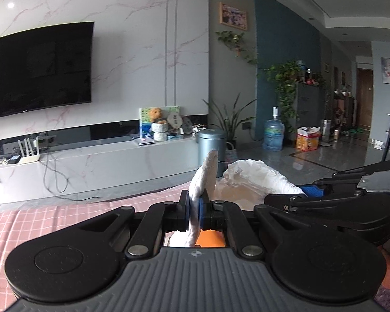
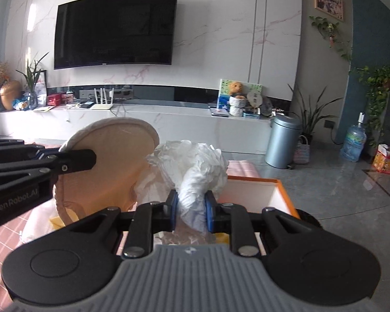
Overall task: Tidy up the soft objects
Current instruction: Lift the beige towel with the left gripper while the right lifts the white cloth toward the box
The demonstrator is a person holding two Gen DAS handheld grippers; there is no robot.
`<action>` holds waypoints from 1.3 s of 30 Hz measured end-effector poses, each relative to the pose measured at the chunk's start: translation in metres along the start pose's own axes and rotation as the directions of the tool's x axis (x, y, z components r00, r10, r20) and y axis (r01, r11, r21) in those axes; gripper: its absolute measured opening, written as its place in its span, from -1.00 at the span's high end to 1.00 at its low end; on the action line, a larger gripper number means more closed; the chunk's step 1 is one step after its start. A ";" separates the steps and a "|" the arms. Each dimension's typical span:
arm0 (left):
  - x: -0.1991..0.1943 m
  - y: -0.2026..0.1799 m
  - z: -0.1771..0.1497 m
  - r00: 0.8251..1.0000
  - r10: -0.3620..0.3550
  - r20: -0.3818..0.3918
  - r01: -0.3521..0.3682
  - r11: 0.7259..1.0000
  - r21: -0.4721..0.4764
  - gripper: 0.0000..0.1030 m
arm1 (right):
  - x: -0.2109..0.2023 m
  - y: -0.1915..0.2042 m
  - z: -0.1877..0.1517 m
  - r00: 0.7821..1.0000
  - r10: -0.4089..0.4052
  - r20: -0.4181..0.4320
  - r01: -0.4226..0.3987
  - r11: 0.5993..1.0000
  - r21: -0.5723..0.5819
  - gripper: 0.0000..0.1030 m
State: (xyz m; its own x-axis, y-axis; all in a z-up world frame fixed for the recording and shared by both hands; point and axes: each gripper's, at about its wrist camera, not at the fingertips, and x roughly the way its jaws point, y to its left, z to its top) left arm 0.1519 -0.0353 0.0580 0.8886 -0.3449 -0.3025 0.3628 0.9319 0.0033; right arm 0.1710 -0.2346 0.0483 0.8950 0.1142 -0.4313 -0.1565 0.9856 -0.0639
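Observation:
My left gripper [image 1: 194, 212] is shut on the white rim of a beige padded bra cup [image 1: 205, 179], held upright above the pink checked cloth. The same cup [image 2: 111, 161] fills the left of the right wrist view, with the left gripper [image 2: 39, 163] clamped on its edge. My right gripper [image 2: 192, 206] is shut on a crumpled white plastic bag [image 2: 195, 166] that hangs beside the cup. That bag [image 1: 257, 176] and the right gripper [image 1: 325, 195] show at the right of the left wrist view. An orange-edged open box [image 2: 280, 195] lies under both.
The pink checked cloth [image 1: 39, 223] covers the surface below. Beyond are a marble TV bench [image 2: 169, 119], a wall TV [image 2: 114, 28], a grey bin [image 2: 283, 143], a water jug [image 2: 353, 143] and potted plants on a glossy floor.

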 end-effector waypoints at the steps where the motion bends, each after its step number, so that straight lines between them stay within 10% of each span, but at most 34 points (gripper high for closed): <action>1: 0.002 -0.006 0.002 1.000 -0.012 0.004 0.012 1.000 0.008 0.87 | -0.001 -0.007 0.001 1.000 -0.012 -0.002 0.012 1.000 -0.004 0.62; 16: 0.044 -0.070 0.018 0.981 -0.192 -0.014 0.193 0.980 0.052 0.87 | 0.001 -0.072 -0.004 0.988 -0.144 -0.051 0.141 0.988 -0.054 0.62; 39: 0.123 -0.074 0.003 0.954 -0.242 -0.175 0.252 0.967 0.037 0.87 | 0.060 -0.114 0.001 0.978 -0.117 -0.173 0.112 0.993 -0.035 0.61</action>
State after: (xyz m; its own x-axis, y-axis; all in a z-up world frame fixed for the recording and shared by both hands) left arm 0.2349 -0.1474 0.0232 0.7111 -0.5346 -0.4567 0.5847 0.8103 -0.0380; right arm 0.2434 -0.3403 0.0308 0.8210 -0.0249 -0.5704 -0.0699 0.9872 -0.1436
